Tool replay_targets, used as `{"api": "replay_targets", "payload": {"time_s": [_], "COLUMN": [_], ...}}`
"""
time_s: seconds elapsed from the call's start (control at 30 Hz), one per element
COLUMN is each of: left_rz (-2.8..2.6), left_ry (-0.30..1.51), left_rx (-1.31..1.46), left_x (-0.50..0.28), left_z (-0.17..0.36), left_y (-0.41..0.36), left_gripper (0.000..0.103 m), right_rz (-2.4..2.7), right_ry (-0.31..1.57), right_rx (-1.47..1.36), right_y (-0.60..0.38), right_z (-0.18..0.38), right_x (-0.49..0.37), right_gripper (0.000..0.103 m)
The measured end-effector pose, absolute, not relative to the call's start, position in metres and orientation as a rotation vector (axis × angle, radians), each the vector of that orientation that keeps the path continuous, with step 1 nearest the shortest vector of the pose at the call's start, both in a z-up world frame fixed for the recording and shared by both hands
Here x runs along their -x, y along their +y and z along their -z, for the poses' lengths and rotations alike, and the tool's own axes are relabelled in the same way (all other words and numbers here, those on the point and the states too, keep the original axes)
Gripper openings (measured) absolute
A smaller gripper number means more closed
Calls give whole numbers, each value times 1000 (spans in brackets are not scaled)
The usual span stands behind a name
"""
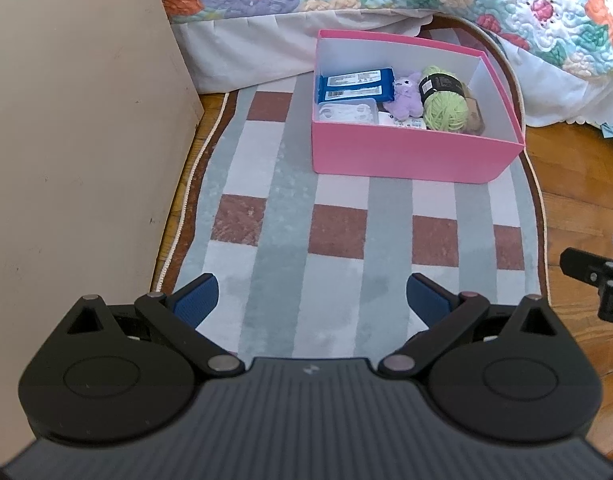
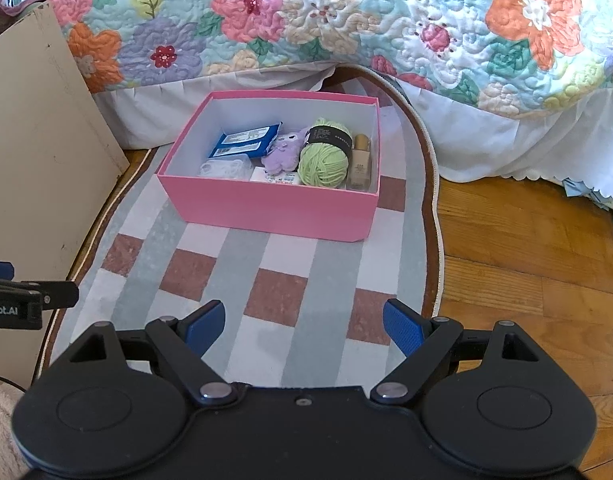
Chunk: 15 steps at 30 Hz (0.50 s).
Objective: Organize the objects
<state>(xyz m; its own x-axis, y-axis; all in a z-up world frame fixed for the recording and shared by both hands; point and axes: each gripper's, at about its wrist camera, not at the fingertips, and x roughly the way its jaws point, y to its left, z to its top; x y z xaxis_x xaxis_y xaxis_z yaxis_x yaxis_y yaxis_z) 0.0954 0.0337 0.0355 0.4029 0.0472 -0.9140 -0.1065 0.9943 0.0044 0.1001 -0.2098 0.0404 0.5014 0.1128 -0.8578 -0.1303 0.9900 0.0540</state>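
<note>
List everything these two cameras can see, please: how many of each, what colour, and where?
Box: one, pink outside, white inside, on the rug.
Wipes pack: one, blue, in the box, back left.
Clear case: one, transparent, in the box, front left.
Plush toy: one, purple, middle of the box.
Small packet: one, white, in front of the plush toy.
Yarn ball: one, green with a black band, right of the toy.
Bottle: one, beige with gold cap, at the box's right wall.
Rug: one, grey, white and brown checks, on the wooden floor.
Quilt: one, flowered, on the bed behind.
Panel: one, beige, left.
Left gripper: black, blue pads, open, empty.
Right gripper: same, open, empty.
</note>
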Motion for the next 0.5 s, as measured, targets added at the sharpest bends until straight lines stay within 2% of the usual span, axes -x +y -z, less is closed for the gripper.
{"api": "replay_targets", "payload": {"time_s": [0.5], "left_rz": [-101], "left_ry": [1160], "left_rx": [43], "left_x": [-98], "left_z": [-32], "left_y": [32], "left_gripper": [102], "right_rz": [-153], "right_ry": [1035], "right_rx": [25], "right_y": [-212], "right_z": [-42], "right_x": [-100], "right_gripper": [89]}}
